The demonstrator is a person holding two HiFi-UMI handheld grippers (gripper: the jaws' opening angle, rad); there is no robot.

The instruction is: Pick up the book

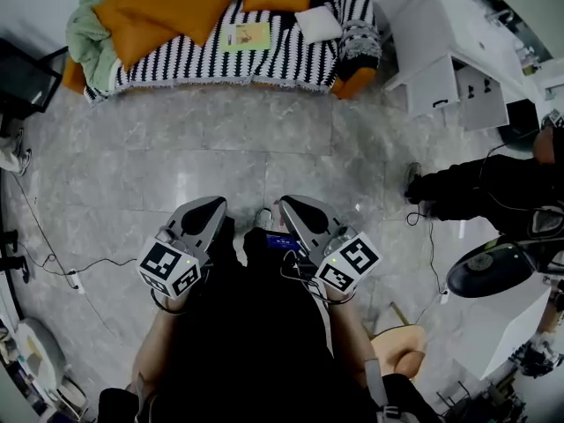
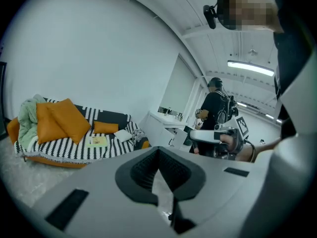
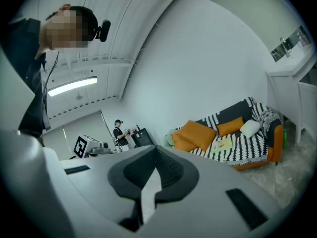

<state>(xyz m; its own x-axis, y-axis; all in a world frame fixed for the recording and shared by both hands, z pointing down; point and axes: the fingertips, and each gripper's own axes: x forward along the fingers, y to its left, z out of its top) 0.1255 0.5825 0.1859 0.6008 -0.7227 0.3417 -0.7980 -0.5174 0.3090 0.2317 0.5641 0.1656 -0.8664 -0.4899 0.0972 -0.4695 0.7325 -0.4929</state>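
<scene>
Left gripper (image 1: 211,206) and right gripper (image 1: 289,206) closed on nothing at lower centre, book (image 1: 246,35) laid on striped sofa (image 1: 291,58) at top, open floor (image 1: 264,139) between.

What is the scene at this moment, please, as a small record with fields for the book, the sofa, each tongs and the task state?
book: lies flat on the sofa, between the orange cushions and the white pillow
sofa: striped black and white, across the floor from the person
left tongs: shut, empty, close to the person's body
right tongs: shut, empty, close to the person's body
task state: book not yet reached, untouched
</scene>
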